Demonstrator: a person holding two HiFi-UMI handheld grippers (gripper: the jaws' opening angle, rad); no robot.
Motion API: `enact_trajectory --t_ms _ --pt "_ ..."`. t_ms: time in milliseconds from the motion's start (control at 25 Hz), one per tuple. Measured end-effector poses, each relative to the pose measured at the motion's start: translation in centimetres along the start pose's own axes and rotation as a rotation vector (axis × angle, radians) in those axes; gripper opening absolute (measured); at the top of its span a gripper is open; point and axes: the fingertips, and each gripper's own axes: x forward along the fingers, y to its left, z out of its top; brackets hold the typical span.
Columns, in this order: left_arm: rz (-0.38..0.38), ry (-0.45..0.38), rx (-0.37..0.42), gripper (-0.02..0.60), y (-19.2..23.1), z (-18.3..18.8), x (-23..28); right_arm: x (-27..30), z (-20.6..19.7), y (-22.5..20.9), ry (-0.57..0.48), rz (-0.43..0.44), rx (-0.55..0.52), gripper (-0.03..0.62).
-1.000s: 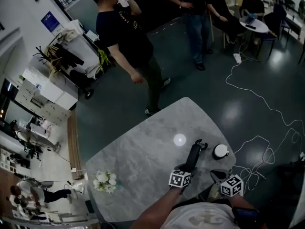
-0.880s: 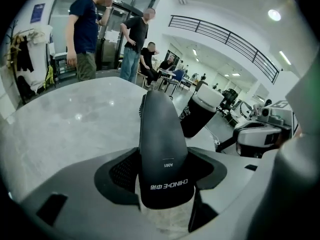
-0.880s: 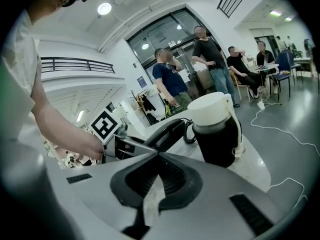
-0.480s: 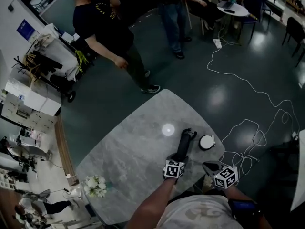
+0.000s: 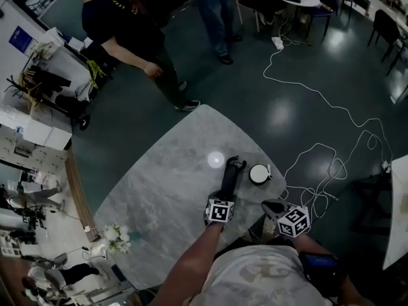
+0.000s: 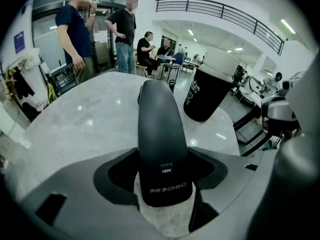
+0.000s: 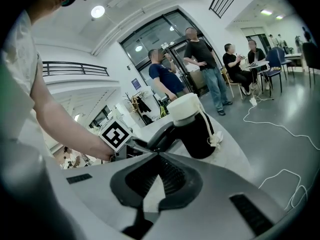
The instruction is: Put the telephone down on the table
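Observation:
My left gripper (image 5: 223, 197) (image 6: 162, 178) is shut on the near end of a black telephone handset (image 5: 227, 176) (image 6: 159, 129). The handset points away from me over the grey marble table (image 5: 166, 177). Whether its far end touches the tabletop I cannot tell. My right gripper (image 5: 275, 208) (image 7: 156, 156) hovers at the table's near right edge, jaws shut with nothing between them. In the right gripper view the handset (image 7: 161, 132) and the left gripper's marker cube (image 7: 116, 133) show ahead.
A black cup with a white lid (image 5: 258, 174) (image 6: 209, 86) (image 7: 192, 124) stands just right of the handset. White flowers (image 5: 112, 237) sit at the table's near left. A white cable (image 5: 319, 152) trails on the floor. Several people (image 5: 127, 37) stand beyond the table.
The head view has swung, so the table and both grippers sit higher and further left in frame. The left gripper keeps its hold on the handset. The right gripper stays shut.

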Motion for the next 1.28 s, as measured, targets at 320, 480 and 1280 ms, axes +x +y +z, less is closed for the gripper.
enact_trajectory --t_ms 320,480,1280 --pt "0.020 -0.004 0.003 0.311 -0.2 0.3 -1.7 -1.6 -0.2 0.1 0.001 0.011 0.003 0.015" --pt "0.023 -0.042 -0.013 0.321 -0.2 0.7 -2.6 -2.2 -0.1 0.0 -0.006 0.025 -0.013 0.015" --pt "-0.045 -0.377 -0.057 0.228 -0.9 0.0 -13.2 -1.0 3.4 3.0 -0.037 0.075 -0.198 0.015"
